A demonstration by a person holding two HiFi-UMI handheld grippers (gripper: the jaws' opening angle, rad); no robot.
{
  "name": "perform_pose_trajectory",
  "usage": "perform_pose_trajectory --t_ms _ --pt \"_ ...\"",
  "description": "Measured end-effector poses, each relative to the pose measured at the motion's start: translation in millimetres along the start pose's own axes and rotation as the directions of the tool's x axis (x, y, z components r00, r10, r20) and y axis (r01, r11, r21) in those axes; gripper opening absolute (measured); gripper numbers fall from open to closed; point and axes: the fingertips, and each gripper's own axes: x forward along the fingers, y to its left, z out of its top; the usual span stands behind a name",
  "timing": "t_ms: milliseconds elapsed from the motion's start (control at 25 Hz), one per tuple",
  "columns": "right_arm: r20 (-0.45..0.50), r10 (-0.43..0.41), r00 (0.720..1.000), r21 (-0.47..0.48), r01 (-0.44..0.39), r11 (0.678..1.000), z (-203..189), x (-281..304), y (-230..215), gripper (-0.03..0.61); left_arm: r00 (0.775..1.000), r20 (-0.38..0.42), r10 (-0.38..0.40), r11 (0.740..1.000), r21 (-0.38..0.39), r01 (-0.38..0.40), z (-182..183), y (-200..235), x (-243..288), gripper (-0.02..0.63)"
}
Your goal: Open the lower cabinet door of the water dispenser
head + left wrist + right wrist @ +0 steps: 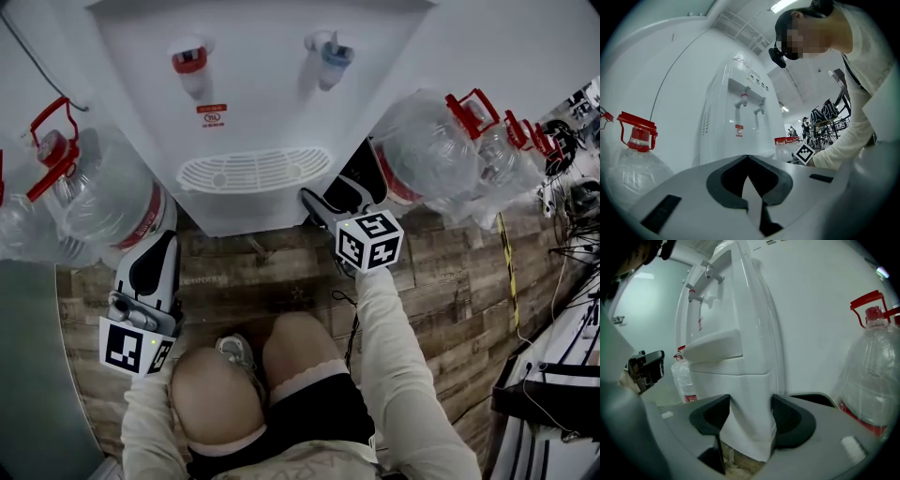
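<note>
While the person's bare knees (246, 375) crowd the near strip of brown wood-plank floor (450, 272), the left gripper (161, 246) (747, 161) hangs level ahead of them, jaws together and empty, with a clear plastic water bottle with a red handle (103, 202) just beside it. Beyond, the right gripper (328, 192) (749, 420) has its jaws spread wide astride the upright corner edge of the white lower cabinet door (740, 394). It sits between the white water dispenser (253, 84) and a second clear red-handled bottle (427, 145), with little free floor there.
</note>
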Motion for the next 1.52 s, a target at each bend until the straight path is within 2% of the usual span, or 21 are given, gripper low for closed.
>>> perform_pose_trajectory --t_ms 600,1280,1520 --pt "0.019 -0.037 0.999 0.02 0.037 0.999 -2 -14 4 0.253 1.0 0.003 -0.007 1.0 0.008 0.007 2 -9 4 0.003" --pt "0.033 0.04 0.999 0.07 -0.042 0.997 -31 -84 57 0.232 1.0 0.005 -0.018 0.999 0.041 0.018 21 -35 -3 0.003" --pt "0.01 0.071 0.997 0.054 -0.071 0.996 -40 -104 78 0.195 1.0 0.01 -0.01 0.999 0.048 0.01 28 -40 -8 0.003"
